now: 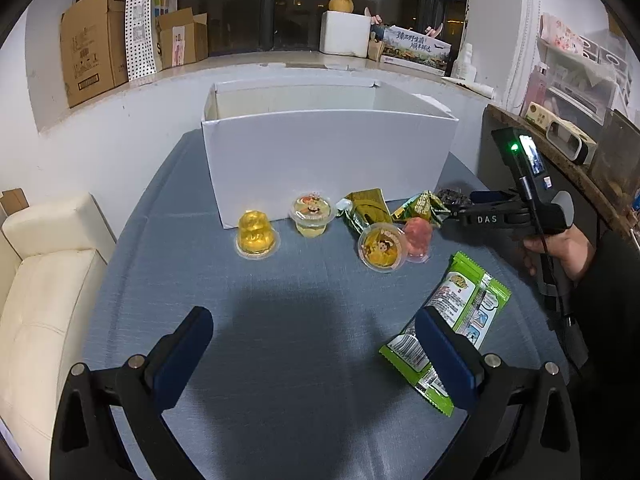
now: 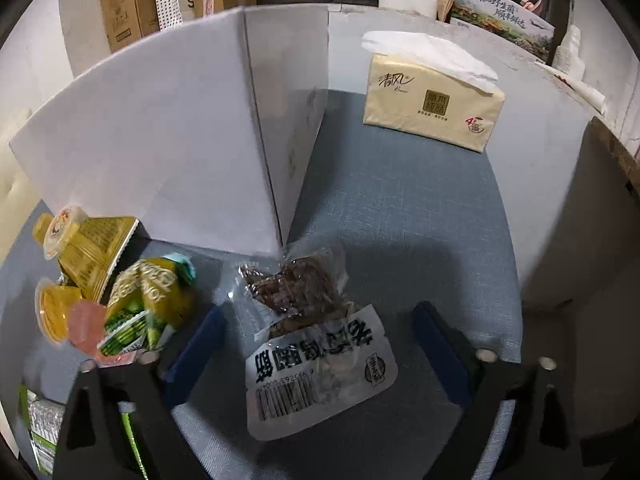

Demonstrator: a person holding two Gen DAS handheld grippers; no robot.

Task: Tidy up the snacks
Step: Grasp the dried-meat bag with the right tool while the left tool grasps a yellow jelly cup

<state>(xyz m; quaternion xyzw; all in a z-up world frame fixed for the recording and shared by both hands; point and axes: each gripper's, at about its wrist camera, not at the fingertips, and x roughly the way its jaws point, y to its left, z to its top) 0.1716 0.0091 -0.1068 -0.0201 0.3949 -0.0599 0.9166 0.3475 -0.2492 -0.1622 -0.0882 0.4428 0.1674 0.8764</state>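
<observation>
L wrist view: left hand-held gripper (image 1: 314, 344) at bottom of frame, jaws wide apart, nothing btwn them, over bare blue-grey cloth of the counter (image 1: 280, 300). Its right finger overlaps a green snack packet (image 1: 460, 312) lying flat at lower right; contact can't be told. White cardboard box (image 1: 328, 160) stands open-topped at centre, upper half of frame. Along its front, left to right: yellow jelly cup (image 1: 256, 234) turned upside down, clear jelly cup (image 1: 312, 214) upright w/ cartoon lid, olive-gold packet (image 1: 368, 208), yellow-lidded jelly cup (image 1: 380, 248) tipped on its side, pink jelly cup (image 1: 418, 238) touching it, green-yellow packet (image 1: 424, 206) behind. At right edge a person's hand (image 1: 560, 248) grips the handle of the other tool.

R wrist view: right hand-held gripper (image 2: 320, 328) at bottom, jaws part-way apart, straddling a clear packet w/ brown dried snack (image 2: 312, 320) and white barcode label; pads on either side, not pressing it. Packet lies just in front of box corner. Jelly cups and green packets cluster at left of frame. Yellow tissue pack (image 2: 432, 100) upper right, well apart from the snacks.
</observation>
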